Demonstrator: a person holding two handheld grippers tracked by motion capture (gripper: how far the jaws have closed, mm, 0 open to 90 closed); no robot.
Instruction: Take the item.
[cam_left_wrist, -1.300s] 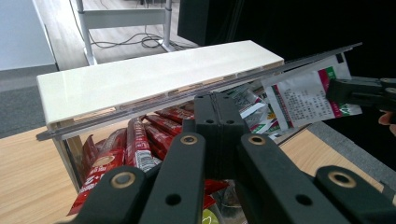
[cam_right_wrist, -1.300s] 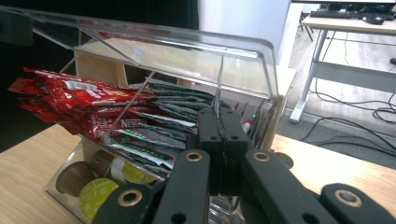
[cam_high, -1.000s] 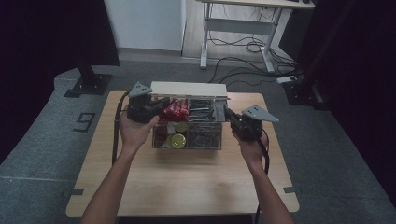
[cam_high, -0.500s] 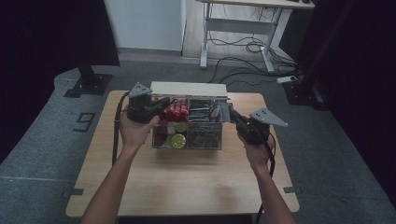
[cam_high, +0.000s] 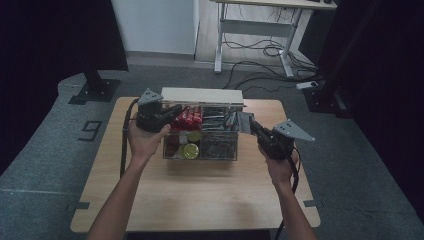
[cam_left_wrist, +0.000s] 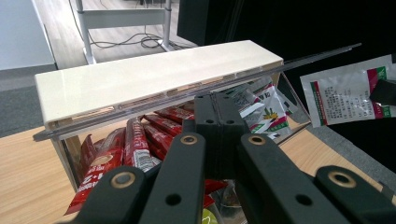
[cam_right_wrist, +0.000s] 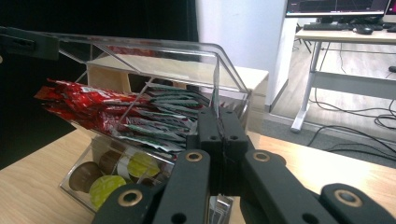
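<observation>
A clear plastic organiser box (cam_high: 200, 156) stands mid-table and holds red sachets (cam_high: 187, 118), green-and-white sachets (cam_right_wrist: 163, 116) and coffee capsules (cam_right_wrist: 105, 186). Its clear lid (cam_right_wrist: 154, 51) is raised. My left gripper (cam_high: 175, 110) sits at the box's left top corner, shut on the lid's edge (cam_left_wrist: 303, 58). My right gripper (cam_high: 251, 126) hangs just off the box's right end, shut on a white, green and red sachet (cam_high: 244, 120). The left gripper view shows that sachet (cam_left_wrist: 341, 91) flat-on. In the right gripper view it sits edge-on between the jaws (cam_right_wrist: 217, 114).
A long cream box (cam_high: 202, 95) lies directly behind the organiser. The wooden table (cam_high: 200, 200) has bare surface in front of the person and on both sides. Beyond the table are a desk frame (cam_high: 250, 30), floor cables and dark curtains.
My right gripper has drawn away from the box, to the right and slightly toward the person, carrying the sachet. The left gripper and the lid have stayed put.
</observation>
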